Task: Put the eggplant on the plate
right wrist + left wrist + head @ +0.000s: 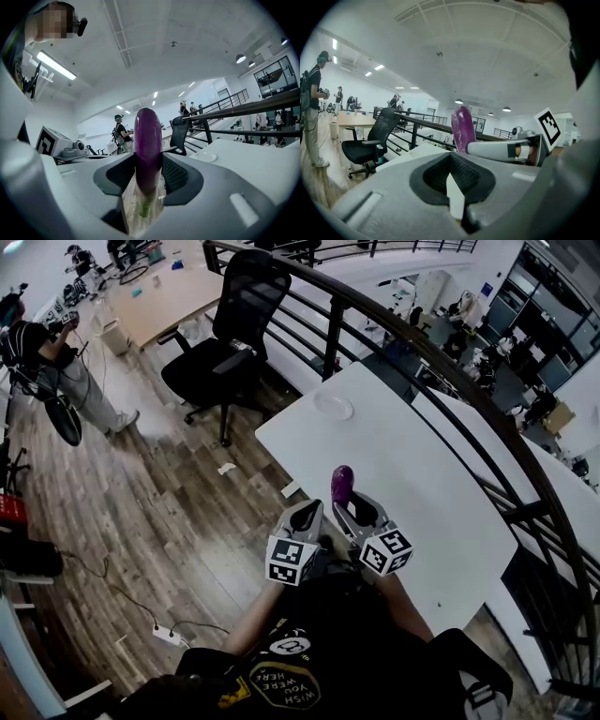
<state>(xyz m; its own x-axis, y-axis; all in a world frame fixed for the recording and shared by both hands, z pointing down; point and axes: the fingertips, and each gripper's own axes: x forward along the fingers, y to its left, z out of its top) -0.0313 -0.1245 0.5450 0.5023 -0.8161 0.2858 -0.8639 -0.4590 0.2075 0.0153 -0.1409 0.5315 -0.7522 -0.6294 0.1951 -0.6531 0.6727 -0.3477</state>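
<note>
While the right gripper held the eggplant upright btw. its fingers, left gripper had fingers together; plate at far corner of table.

The purple eggplant stands upright, stem down, in the right tool. The round plate lies well apart on the tabletop.

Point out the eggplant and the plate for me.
eggplant (148, 140): right gripper view, purple body standing between the jaws.
plate (334, 407): head view, bare centre of the dish.
</note>
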